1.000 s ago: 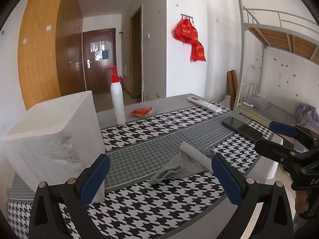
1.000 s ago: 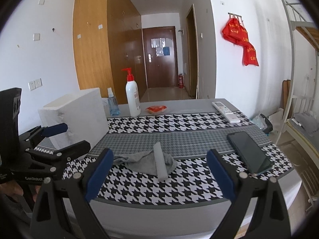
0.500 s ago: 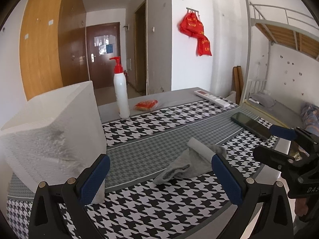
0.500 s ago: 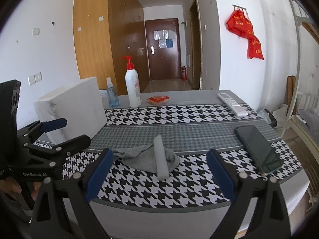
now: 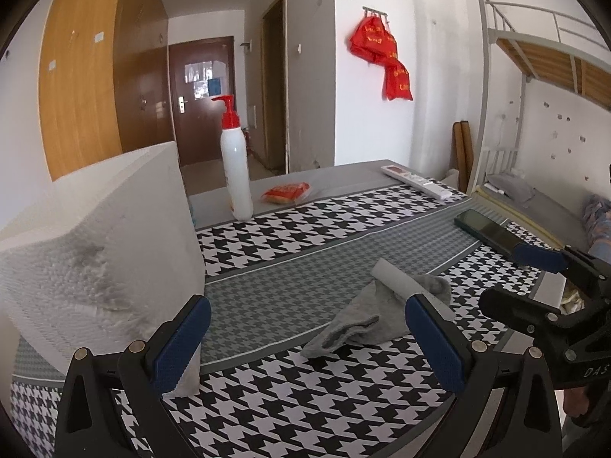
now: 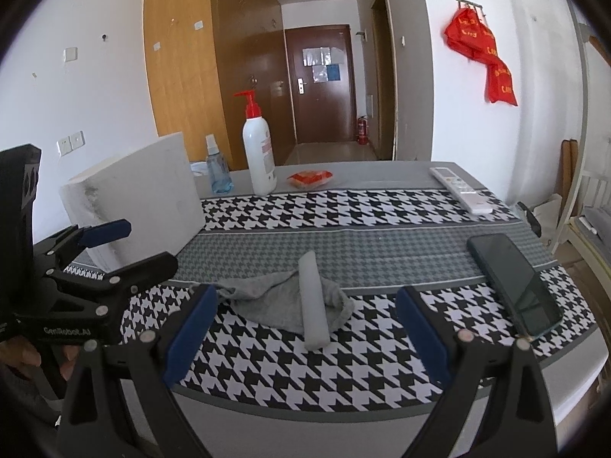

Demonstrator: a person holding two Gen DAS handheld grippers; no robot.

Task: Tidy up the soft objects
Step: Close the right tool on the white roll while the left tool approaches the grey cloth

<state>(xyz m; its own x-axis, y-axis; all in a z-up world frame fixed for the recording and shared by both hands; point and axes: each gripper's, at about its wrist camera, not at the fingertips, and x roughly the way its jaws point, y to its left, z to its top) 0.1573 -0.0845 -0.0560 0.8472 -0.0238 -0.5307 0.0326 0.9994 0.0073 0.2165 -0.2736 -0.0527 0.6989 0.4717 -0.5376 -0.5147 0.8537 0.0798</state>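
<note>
The sock (image 6: 282, 301) lies ahead of both wide-open grippers, right gripper (image 6: 305, 337) nearer than left gripper (image 5: 305, 339); the roll (image 6: 314, 297) on it points away.

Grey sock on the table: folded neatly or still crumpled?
Crumpled. The grey sock lies loosely bunched on the houndstooth tablecloth, with a white cylinder resting across it.

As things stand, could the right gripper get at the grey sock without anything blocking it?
Probably yes. The right gripper is open and the grey sock lies straight ahead between its fingers, on the table. Only the white roll rests across the sock; the phone lies off to the side.
</note>
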